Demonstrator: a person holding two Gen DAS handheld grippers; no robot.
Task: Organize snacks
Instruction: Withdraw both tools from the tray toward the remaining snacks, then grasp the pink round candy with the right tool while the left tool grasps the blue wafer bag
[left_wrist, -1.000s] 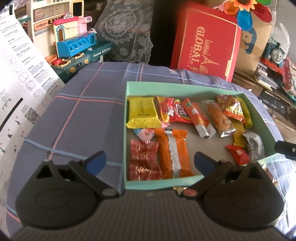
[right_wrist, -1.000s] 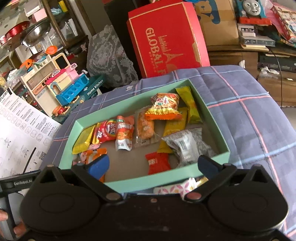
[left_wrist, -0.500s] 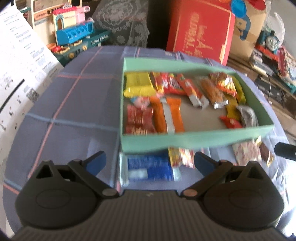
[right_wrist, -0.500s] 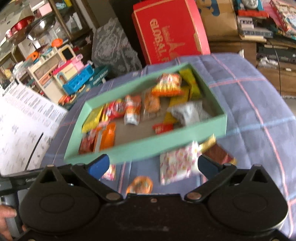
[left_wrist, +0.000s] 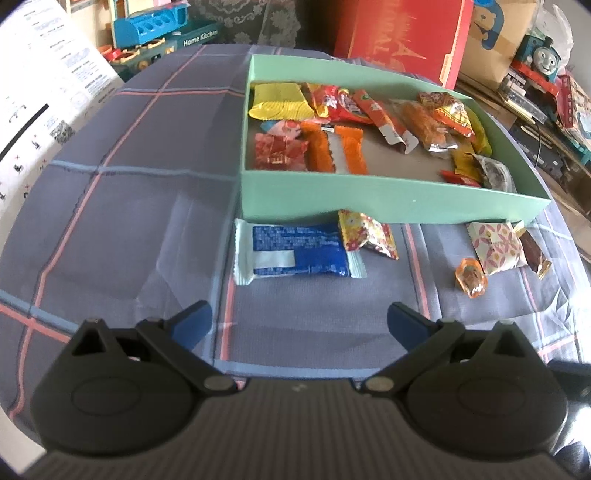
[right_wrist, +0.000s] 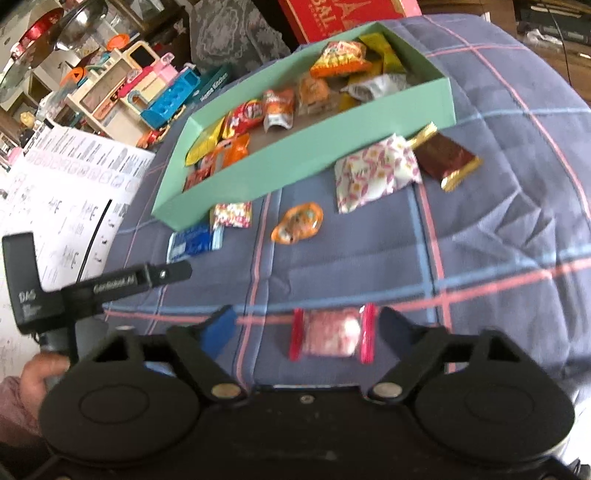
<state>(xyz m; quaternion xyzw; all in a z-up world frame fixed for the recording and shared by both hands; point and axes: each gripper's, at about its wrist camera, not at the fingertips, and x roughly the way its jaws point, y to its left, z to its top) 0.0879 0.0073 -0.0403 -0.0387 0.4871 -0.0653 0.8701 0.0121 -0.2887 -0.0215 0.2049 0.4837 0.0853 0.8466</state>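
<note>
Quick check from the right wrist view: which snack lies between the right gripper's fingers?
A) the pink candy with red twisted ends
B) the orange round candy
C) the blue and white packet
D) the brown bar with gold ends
A: the pink candy with red twisted ends lies on the cloth between the fingers of the right gripper, whose pads do not press on it.

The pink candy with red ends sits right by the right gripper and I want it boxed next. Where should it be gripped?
Judging by its pose, grip the pink candy across its plump middle from above; it lies flat, red crimped ends sideways, between the right gripper's closing, not yet touching fingers.
</note>
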